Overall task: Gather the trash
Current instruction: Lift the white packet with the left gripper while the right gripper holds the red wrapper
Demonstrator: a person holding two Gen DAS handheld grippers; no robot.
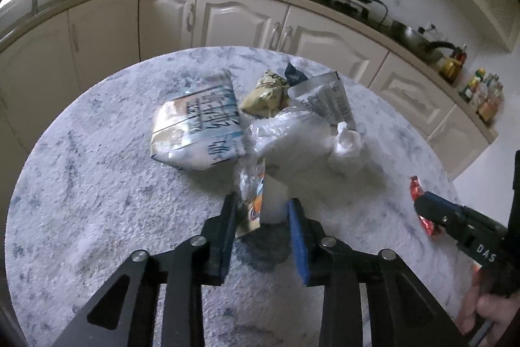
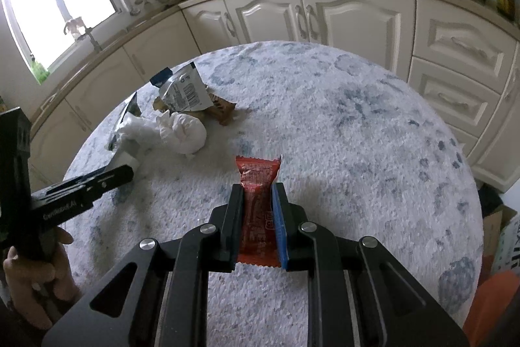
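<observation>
Red snack wrapper (image 2: pixel 258 184) is sitting pinched flat between the pads of the right hand-held gripper (image 2: pixel 258 194), its crimped far end sticking out past the fingertips, held just above the pale, mottled worktop (image 2: pixel 357 132). Off to that gripper's left, the rest of the trash is lying heaped together: a blue-and-white bag (image 1: pixel 198 132), a crumpled yellowish wrapper (image 1: pixel 265 95), a silver pouch with a barcode (image 1: pixel 325 100), a white plastic bag (image 1: pixel 292 132) and a wad of white tissue (image 1: pixel 346 145), all touching or overlapping. The left hand-held gripper (image 1: pixel 261 217) is standing narrowly parted at the near edge of the heap, with a crinkled clear-and-orange wrapper (image 1: pixel 248 200) and something white (image 1: pixel 274 200) lying between its pads; the wrapper is resting against the left pad, but the pads are not visibly pressing from both sides, so it is reading as not gripping. Judgement: the step in hand is gathering loose pieces onto the pile. To do it well, the right gripper should be carrying the red wrapper over with the pinch kept firm, lowering onto the heap before letting go, while the left is staying low and clear of the light plastic, which looks likely to slide or cling. A person's hand (image 1: pixel 487 314) is gripping the right tool's handle. Behind, cream kitchen cabinets (image 2: pixel 325 15) are lining the wall.
</observation>
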